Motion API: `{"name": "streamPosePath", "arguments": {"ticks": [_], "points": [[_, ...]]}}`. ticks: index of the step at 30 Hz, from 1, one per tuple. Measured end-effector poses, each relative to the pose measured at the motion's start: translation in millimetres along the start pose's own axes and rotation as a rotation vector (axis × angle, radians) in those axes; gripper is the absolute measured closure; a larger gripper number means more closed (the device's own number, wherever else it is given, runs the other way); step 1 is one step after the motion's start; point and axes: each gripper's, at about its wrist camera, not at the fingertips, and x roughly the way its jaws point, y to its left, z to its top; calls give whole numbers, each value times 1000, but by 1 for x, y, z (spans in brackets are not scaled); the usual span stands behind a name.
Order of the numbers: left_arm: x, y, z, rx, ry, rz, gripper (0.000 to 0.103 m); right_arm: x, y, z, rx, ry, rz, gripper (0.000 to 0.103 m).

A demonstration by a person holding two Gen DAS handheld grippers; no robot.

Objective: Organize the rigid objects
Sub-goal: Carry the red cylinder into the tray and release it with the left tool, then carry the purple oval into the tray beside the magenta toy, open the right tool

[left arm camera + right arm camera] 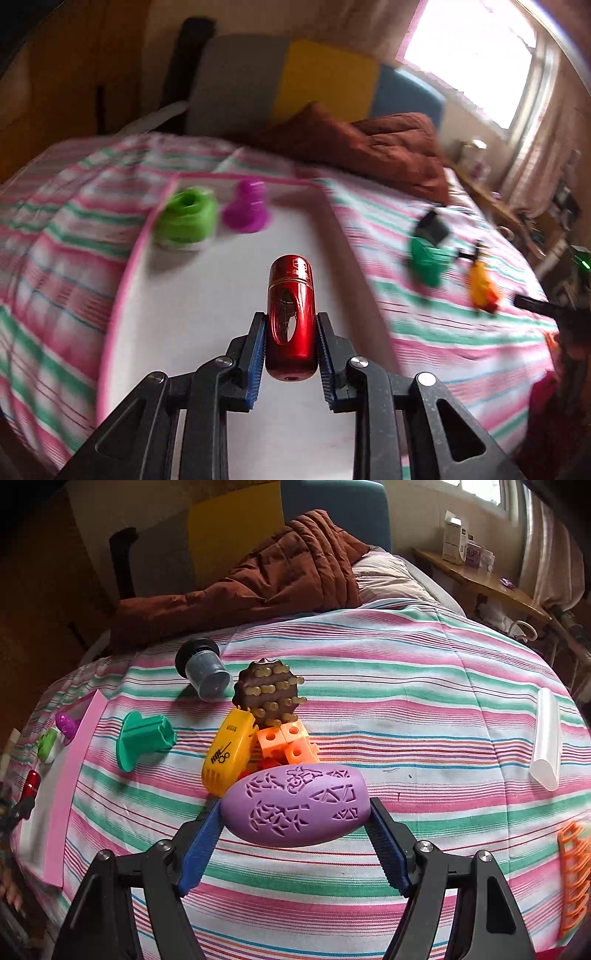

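While the left wrist view blurs everything but its own load, the left gripper point(291, 345) is plainly clamped on a glossy red metal capsule-shaped cylinder point(290, 317), whose long axis runs straight ahead along the fingers. It hangs over a white mat with a pink border point(229, 295) on the striped bed point(66, 236); a lime-green plastic cup-like piece point(186, 218) and a magenta plastic piece point(246, 212) already stand at the mat's far end, ahead and to the left, so I judge the placement lies forward from here. From the right wrist view, the right gripper point(295, 834) is closed on a purple egg-shaped plastic piece with carved patterns point(295, 805), long axis crosswise between the pads. The mat lies far to its left, so the left hand is nearer it.
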Motion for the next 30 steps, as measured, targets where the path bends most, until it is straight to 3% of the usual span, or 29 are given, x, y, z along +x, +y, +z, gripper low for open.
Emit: {"name": "streamPosePath", "arguments": {"ticks": [5, 11, 15, 17, 24, 30], "points": [[14, 33, 12, -49, 45, 81, 78, 0, 1, 0, -6, -4, -2, 26], [26, 46, 19, -52, 59, 148, 78, 1, -2, 0, 10, -3, -10, 26], [27, 43, 20, -33, 44, 191, 64, 2, -2, 0, 3, 4, -13, 26], [23, 41, 16, -22, 24, 207, 63, 2, -1, 0, -2, 4, -12, 26], [-8, 38, -5, -38, -99, 202, 63, 1, 2, 0, -10, -7, -9, 26], [-25, 21, -22, -6, -160, 135, 63, -2, 6, 0, -19, -22, 0, 26]]}}
